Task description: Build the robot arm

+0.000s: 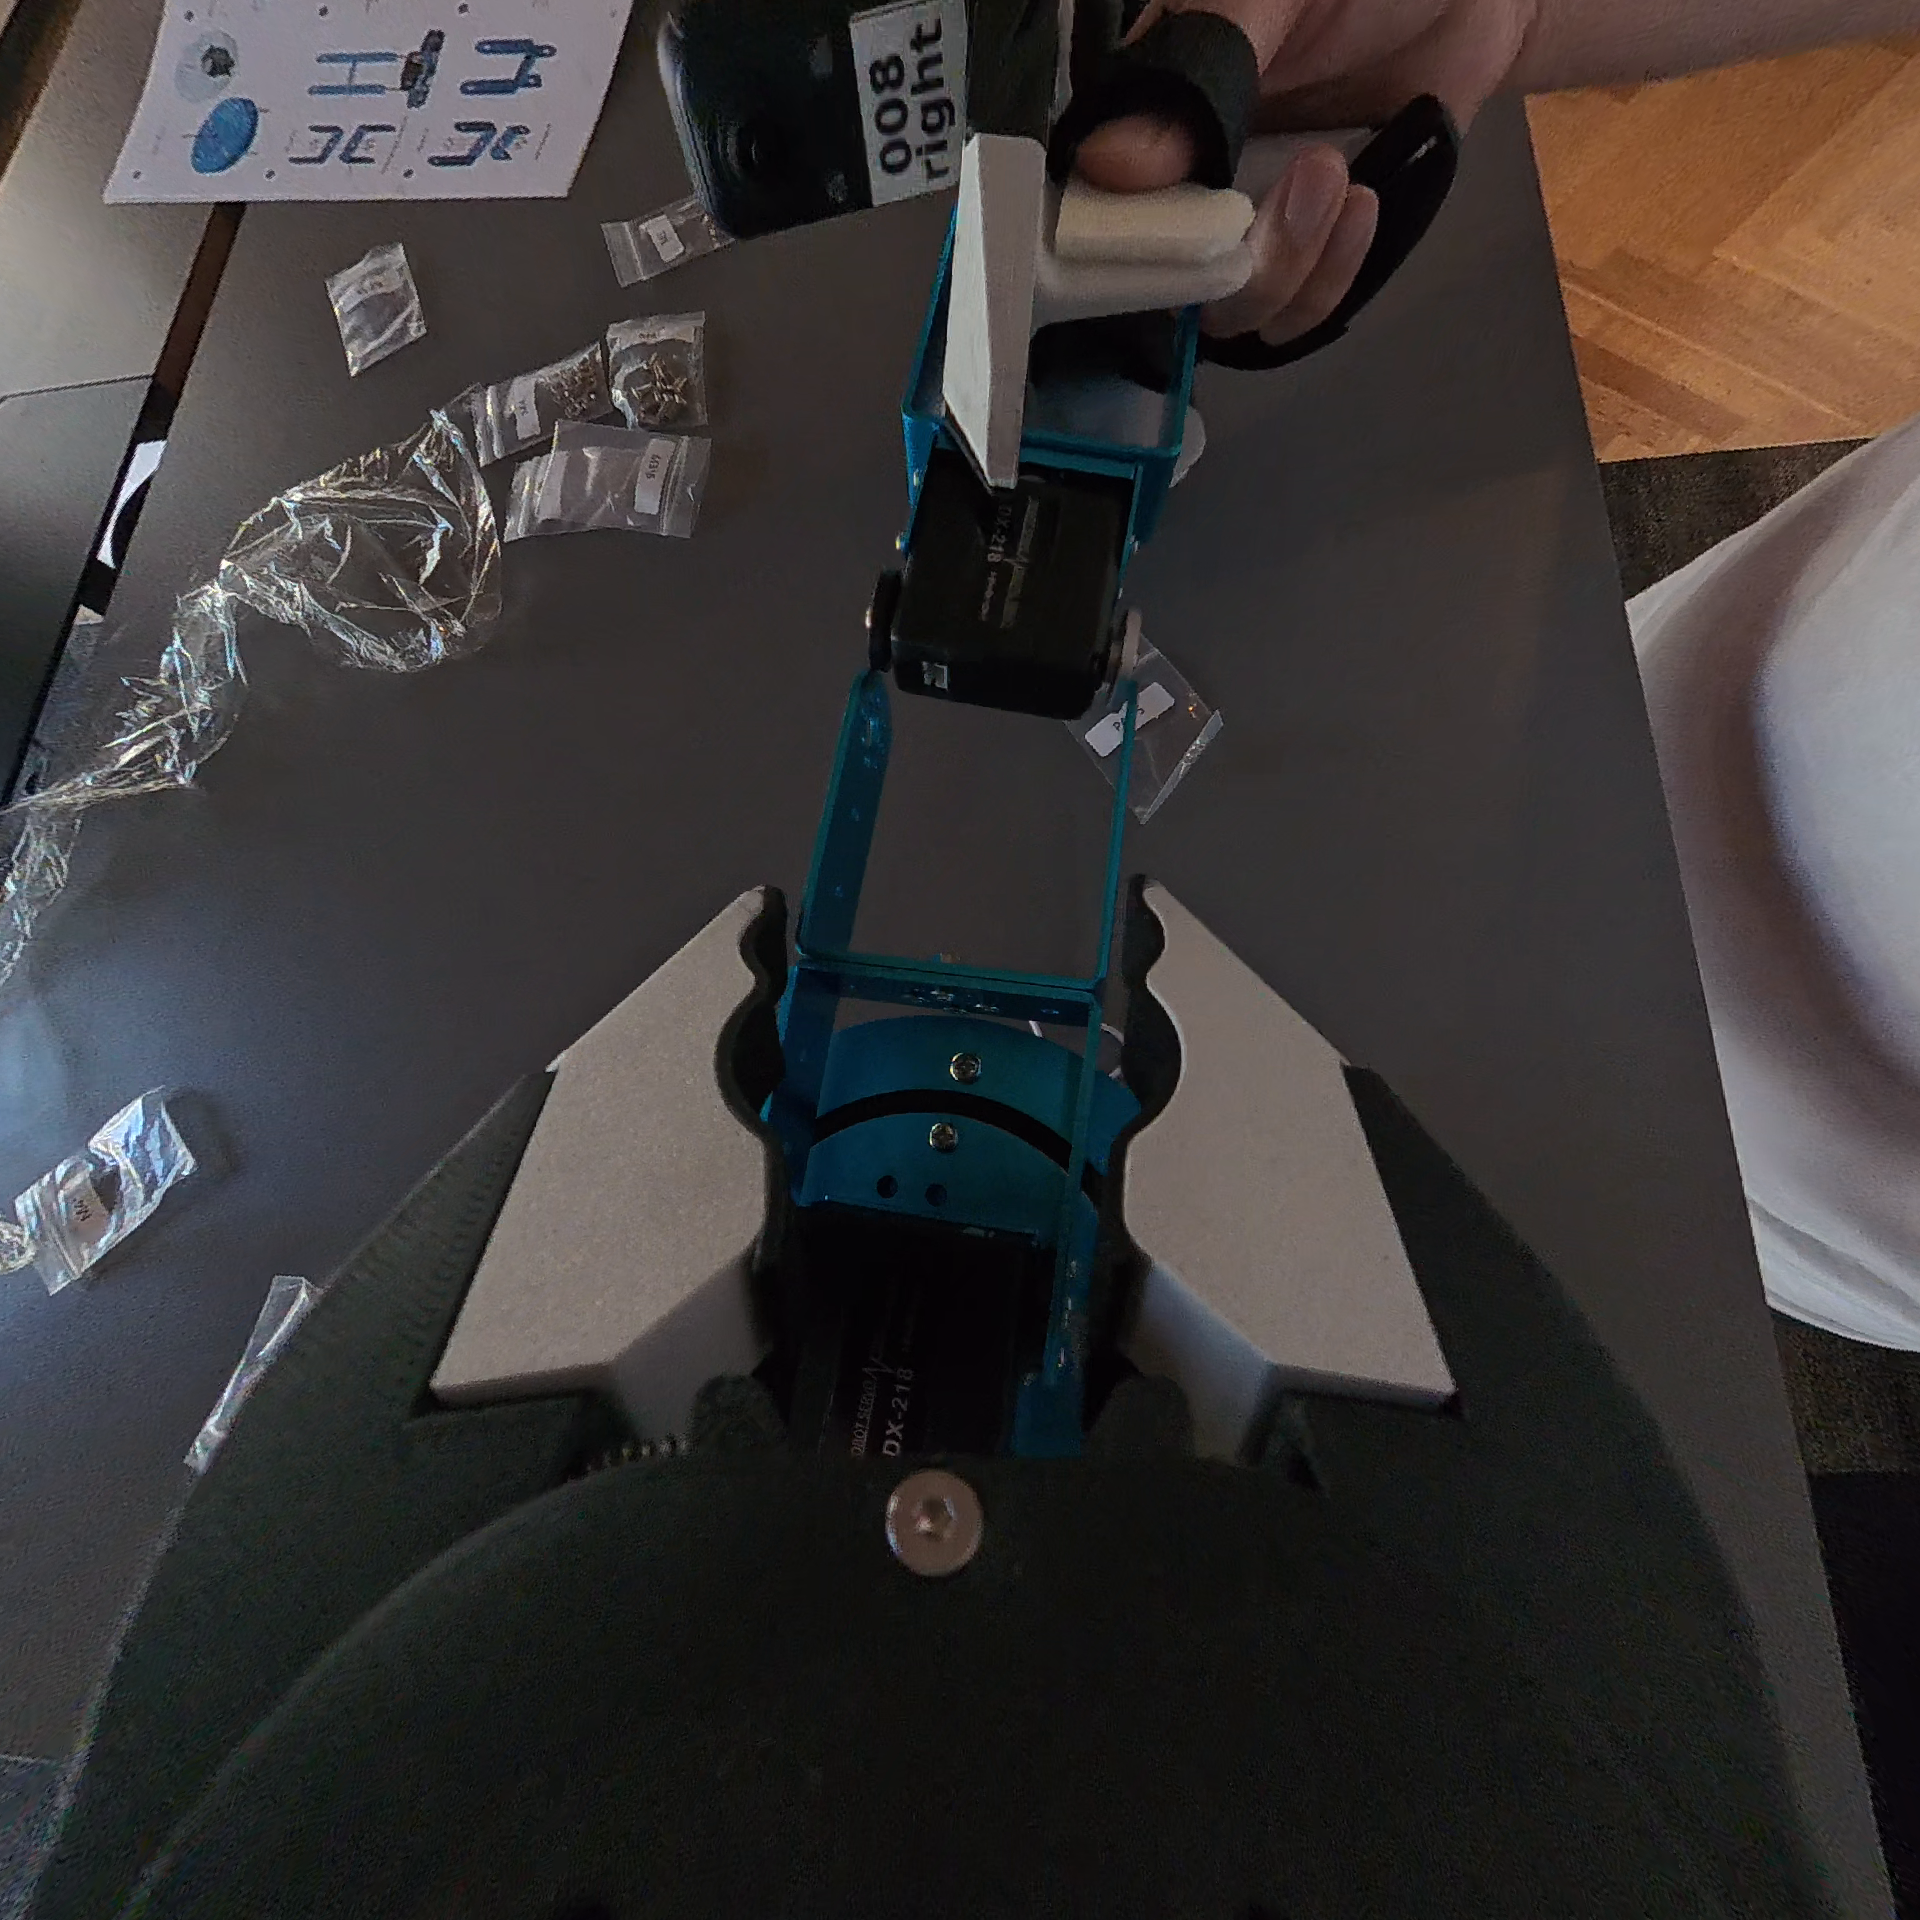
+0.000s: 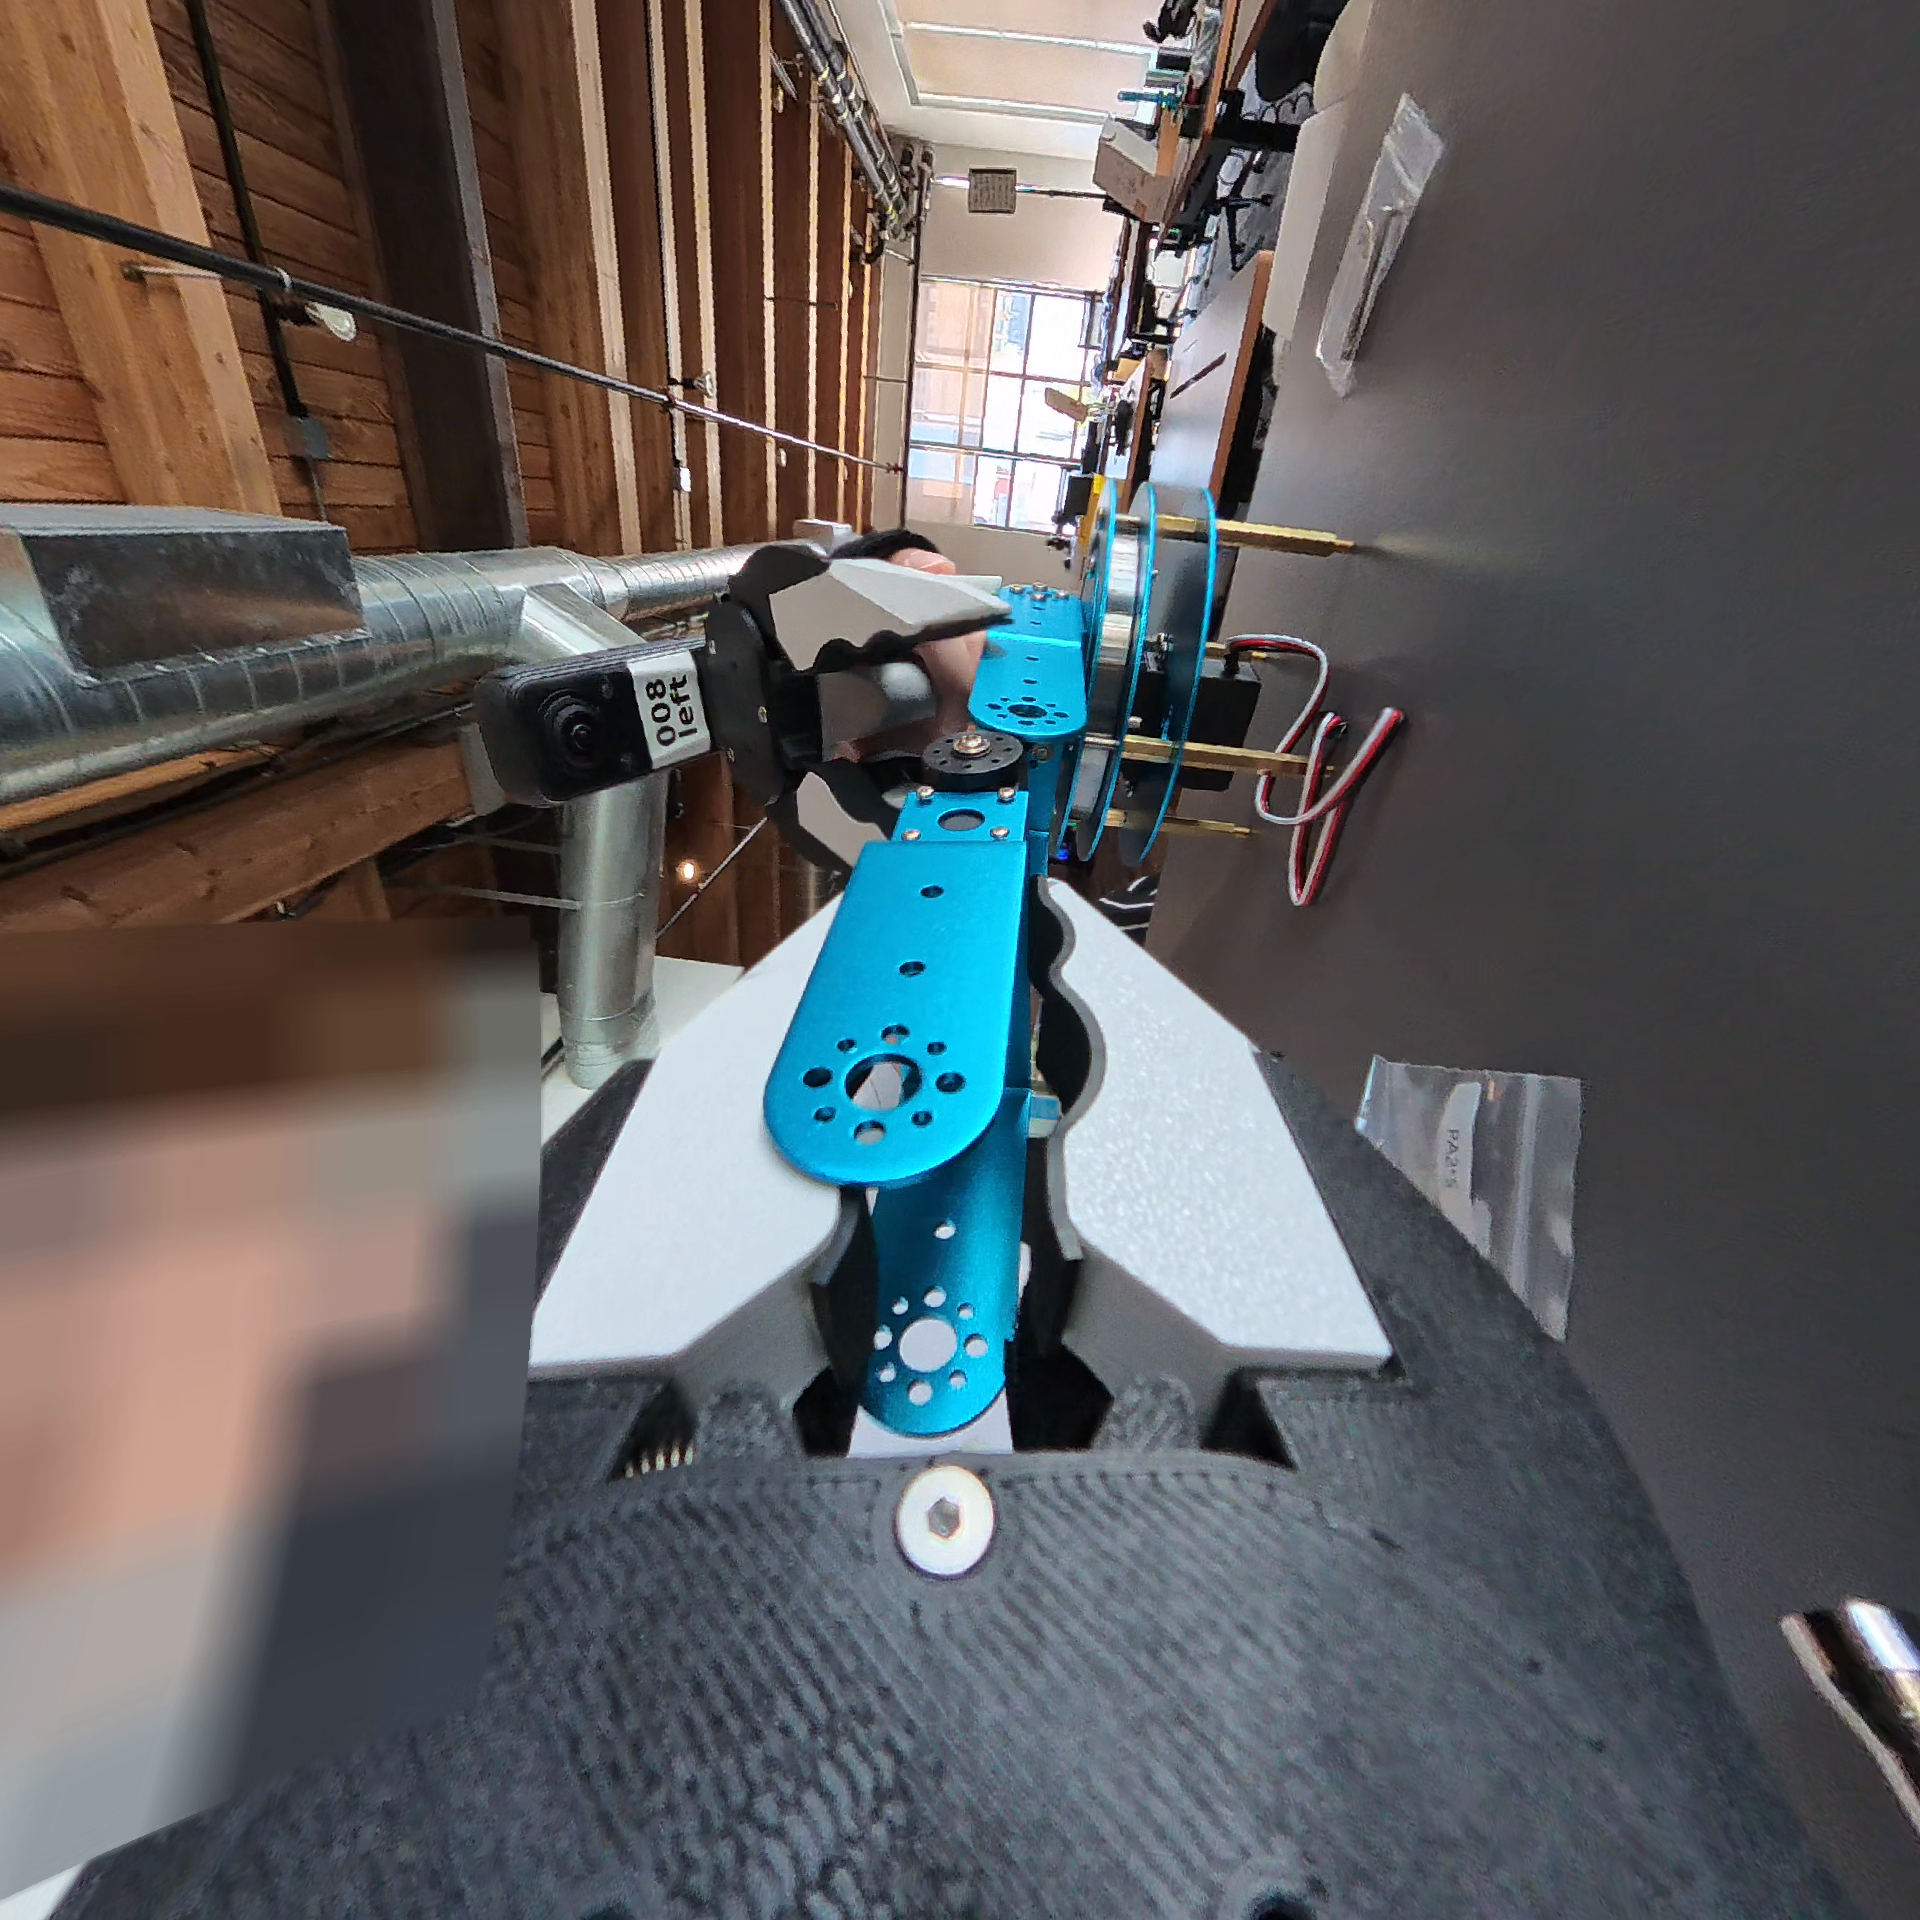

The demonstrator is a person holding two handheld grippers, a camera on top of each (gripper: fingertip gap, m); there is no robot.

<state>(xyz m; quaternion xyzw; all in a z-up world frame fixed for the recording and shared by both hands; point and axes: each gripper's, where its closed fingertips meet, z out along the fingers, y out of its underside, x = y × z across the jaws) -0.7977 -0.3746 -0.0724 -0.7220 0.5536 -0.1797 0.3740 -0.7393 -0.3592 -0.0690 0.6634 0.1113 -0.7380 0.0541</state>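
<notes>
Two wrist views: I read them in turn.
Left wrist view, seen only here: clear parts bags (image 1: 592, 416) and crumpled cellophane (image 1: 343, 561) strewn on the dark grey table (image 1: 1403, 831); a printed sheet (image 1: 364, 94) at the far edge; parquet floor (image 1: 1745, 239) beyond.
Left gripper (image 1: 951, 935): fingers closed on the lower blue bracket (image 1: 940, 997) of the blue servo arm assembly (image 1: 966, 810), pads pressed to both its sides.
Right gripper, from here (image 1: 1039, 416): clamped on the upper blue bracket above the black servo (image 1: 1003, 592).
Right wrist view, seen only here: round base plates (image 2: 1153, 665) on brass standoffs, red-white wires (image 2: 1320, 769), wood-panelled wall (image 2: 312, 312), metal ducting (image 2: 260, 623), far window (image 2: 997, 405).
Right gripper (image 2: 1029, 935): I see fingers pinching a perforated blue bracket plate (image 2: 904, 1049), held tight.
Left gripper, from here (image 2: 935, 634): gripping the assembly's far end.
</notes>
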